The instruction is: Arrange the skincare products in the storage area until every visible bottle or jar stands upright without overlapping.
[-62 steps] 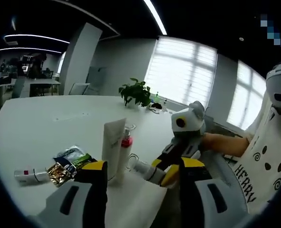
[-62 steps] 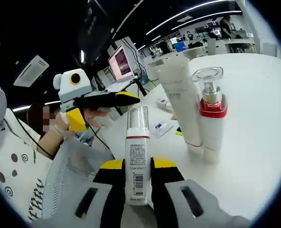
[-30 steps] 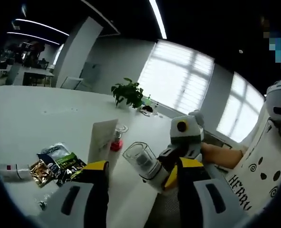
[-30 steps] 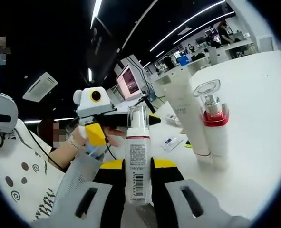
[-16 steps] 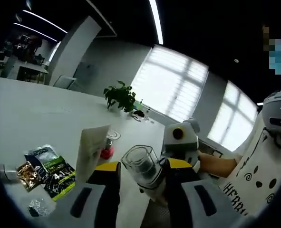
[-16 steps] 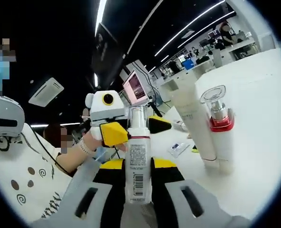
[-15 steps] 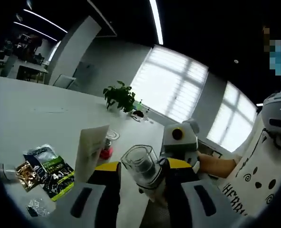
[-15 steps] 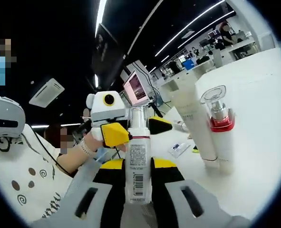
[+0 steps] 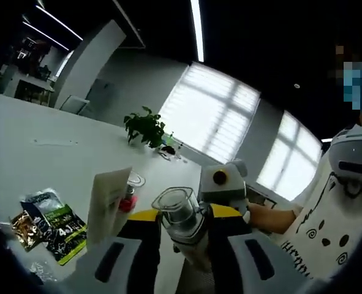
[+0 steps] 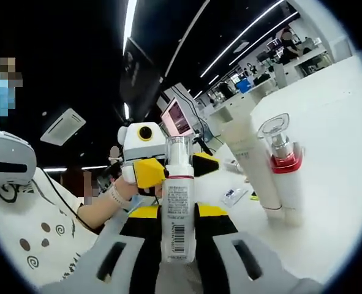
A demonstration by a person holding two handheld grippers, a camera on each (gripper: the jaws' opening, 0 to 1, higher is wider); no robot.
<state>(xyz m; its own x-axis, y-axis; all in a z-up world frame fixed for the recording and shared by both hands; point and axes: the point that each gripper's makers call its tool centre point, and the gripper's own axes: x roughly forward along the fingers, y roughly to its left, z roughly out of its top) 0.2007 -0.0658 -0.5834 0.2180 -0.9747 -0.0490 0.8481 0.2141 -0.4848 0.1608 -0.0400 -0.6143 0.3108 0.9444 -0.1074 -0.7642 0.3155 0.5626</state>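
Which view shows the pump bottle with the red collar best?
The right gripper view: the red-collared pump bottle stands upright in full beside the white tube. In the left gripper view, that tube hides all but its cap and red collar.

Opposed close views, shared bottle [image 10: 177, 202]

The green snack packet [image 9: 57, 228] lying on the white table [image 9: 40, 159] in the left gripper view carries large white figures that look like "4.1", though they are too blurred to be sure of. The person's white shirt [image 9: 315, 239] bears dark capital letters at its lower edge, partly cut off, reading roughly "HERR". In the right gripper view the white pump bottle [image 10: 177, 208] has a barcode and a block of small print on its label, and the tall white tube [image 10: 251, 162] has faint lettering, none of it legible.
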